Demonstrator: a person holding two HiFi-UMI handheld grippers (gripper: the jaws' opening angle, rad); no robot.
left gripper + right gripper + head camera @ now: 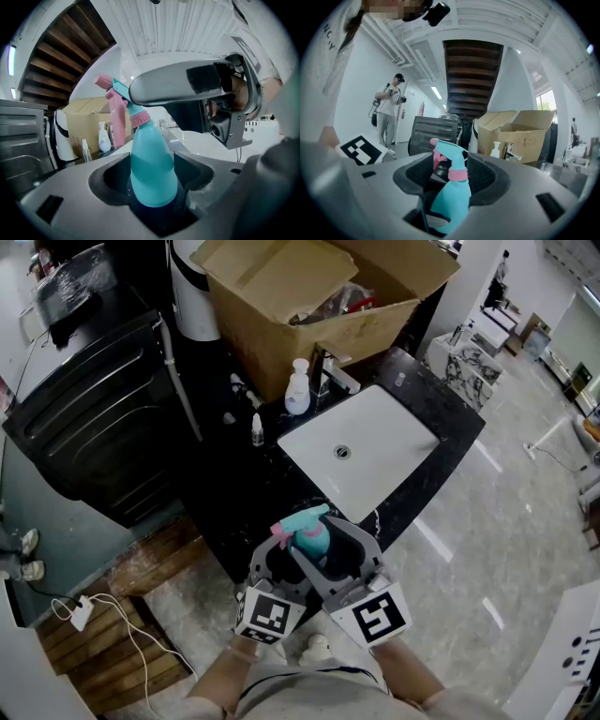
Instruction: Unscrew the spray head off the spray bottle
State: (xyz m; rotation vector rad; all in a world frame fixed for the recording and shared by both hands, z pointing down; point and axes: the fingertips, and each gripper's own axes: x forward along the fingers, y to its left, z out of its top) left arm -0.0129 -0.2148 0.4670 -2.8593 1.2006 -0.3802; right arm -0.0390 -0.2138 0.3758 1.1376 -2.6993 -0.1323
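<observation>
Teal spray bottle (pixel 316 545) with pink-trimmed spray head (pixel 298 522) is up in the air, upright, by the near edge of the black counter (pixel 441 423), its body clamped in the left gripper (pixel 153 185). Right gripper (pixel 451 174) jaws stand apart around the spray head, not pressing it

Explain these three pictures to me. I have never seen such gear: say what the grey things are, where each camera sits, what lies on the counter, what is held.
No robot: a person holds a two-jaw gripper in each hand. The head view looks down from the person's head; the other two cameras ride on the grippers. The left gripper is clamped on the body of the teal spray bottle. The right gripper has its jaws open around the spray head, not pressing it. Beyond, a black counter carries a white sink, a tap, a pump bottle and a small bottle; a cardboard box stands behind.
</observation>
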